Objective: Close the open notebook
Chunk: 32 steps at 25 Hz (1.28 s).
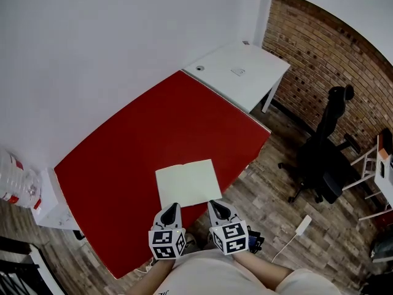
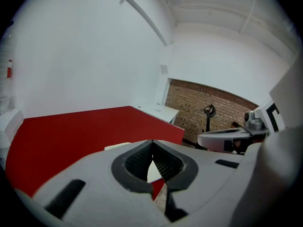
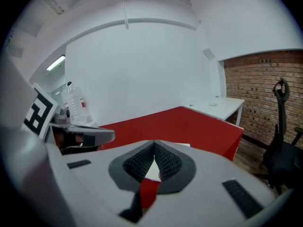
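Observation:
A pale cream notebook point(image 1: 187, 183) lies flat on the red table point(image 1: 141, 140), close to its near edge. My two grippers hang side by side just short of that edge. The left gripper point(image 1: 174, 206) points at the notebook's near left corner and the right gripper point(image 1: 212, 203) at its near right corner; neither touches it. Both are shut with nothing held. In the left gripper view the jaw tips point(image 2: 152, 141) meet, and a sliver of the notebook point(image 2: 118, 146) shows beyond them. The right gripper point(image 3: 154, 142) shows the same, with the notebook point(image 3: 185, 145) just ahead.
A white desk point(image 1: 239, 72) adjoins the red table's far end. A black office chair point(image 1: 325, 158) stands on the wooden floor by the brick wall point(image 1: 331, 54). A water bottle point(image 1: 15, 180) sits at far left. A white power adapter point(image 1: 304, 224) lies on the floor.

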Motion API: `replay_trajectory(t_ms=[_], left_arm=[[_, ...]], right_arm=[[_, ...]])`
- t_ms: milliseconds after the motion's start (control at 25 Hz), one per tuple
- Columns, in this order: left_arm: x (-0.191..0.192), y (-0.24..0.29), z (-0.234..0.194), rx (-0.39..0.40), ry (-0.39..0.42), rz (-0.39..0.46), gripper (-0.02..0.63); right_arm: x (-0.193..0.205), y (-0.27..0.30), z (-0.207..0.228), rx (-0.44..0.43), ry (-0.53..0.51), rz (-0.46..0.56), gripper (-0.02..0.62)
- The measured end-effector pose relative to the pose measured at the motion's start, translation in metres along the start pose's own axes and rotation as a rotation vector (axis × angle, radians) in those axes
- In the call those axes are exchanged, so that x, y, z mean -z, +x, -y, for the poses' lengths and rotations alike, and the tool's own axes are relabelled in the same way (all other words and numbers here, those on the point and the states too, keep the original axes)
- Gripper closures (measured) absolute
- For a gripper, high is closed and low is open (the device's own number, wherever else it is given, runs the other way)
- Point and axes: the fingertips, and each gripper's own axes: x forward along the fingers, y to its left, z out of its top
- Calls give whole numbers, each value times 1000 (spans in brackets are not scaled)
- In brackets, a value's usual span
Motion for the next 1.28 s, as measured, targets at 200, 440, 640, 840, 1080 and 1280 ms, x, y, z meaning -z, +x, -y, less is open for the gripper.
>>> replay_trajectory(t_ms=[200, 440, 640, 840, 1080, 1280], left_arm=[[0, 5, 2, -3, -9, -8, 600], [6, 9, 3, 1, -15, -24, 600], [16, 13, 0, 3, -29, -51, 600], [22, 19, -2, 3, -26, -59, 600], [37, 32, -2, 17, -28, -90, 600], [44, 41, 4, 27, -28, -99, 600]], right_arm=[[1, 2, 6, 2, -1, -13, 589], [4, 6, 8, -1, 13, -25, 590], [8, 12, 8, 0, 8, -37, 589], [25, 15, 13, 10, 5, -66, 589], [46, 25, 27, 41, 25, -101, 589], [58, 33, 40, 66, 24, -116, 589]])
